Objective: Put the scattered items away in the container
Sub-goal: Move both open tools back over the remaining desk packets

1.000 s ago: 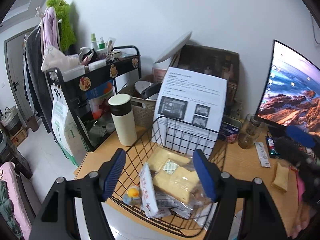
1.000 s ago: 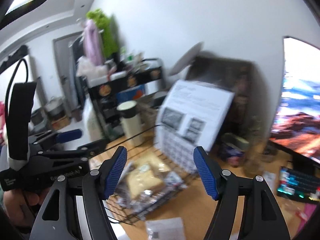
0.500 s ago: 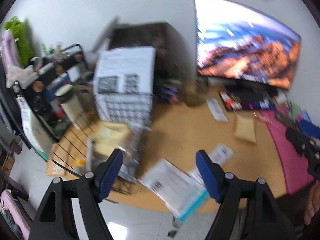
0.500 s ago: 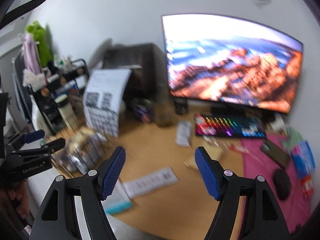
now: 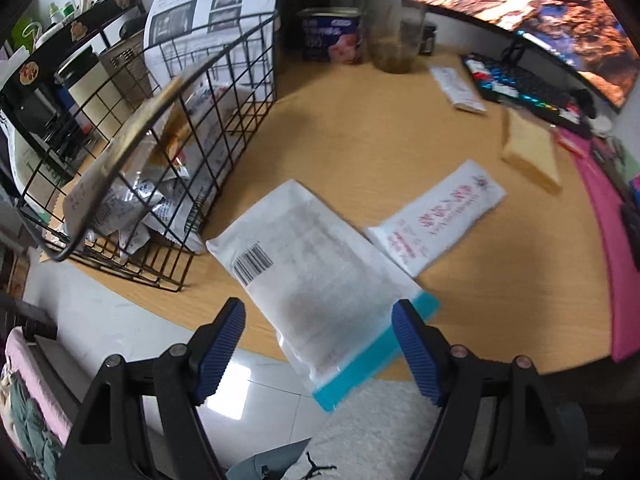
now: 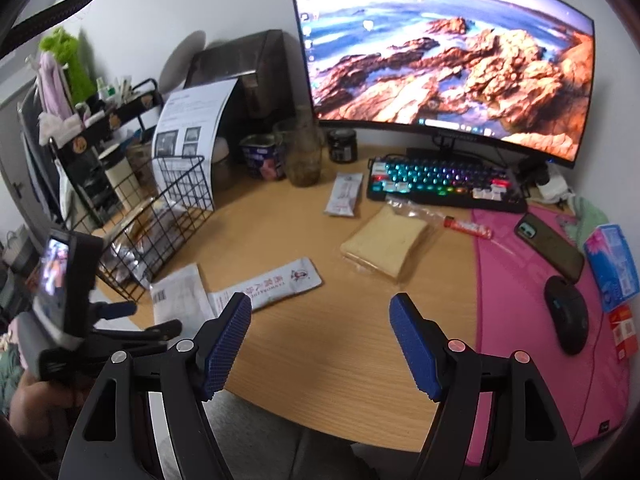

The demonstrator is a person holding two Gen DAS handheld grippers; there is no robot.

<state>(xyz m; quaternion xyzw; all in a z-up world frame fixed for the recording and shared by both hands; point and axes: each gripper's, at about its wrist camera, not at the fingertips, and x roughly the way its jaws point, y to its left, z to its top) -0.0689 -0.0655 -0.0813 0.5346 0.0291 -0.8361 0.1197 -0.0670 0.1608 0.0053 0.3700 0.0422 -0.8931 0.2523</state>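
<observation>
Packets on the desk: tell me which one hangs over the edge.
The barcode pouch with the teal strip, nearest the left tongs; the red-lettered packet beside it lies fully on the desk.

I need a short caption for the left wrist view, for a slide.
Open left claw poised over a white barcoded pouch at the desk edge, beside the wire basket.

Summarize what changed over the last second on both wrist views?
Left tongs swung from above the wire basket rightward and down to straddle the white barcode pouch at the desk edge. Right tongs swung from the basket toward mid-desk. Nothing grasped or released; both stayed open, and the items didn't move.
</observation>
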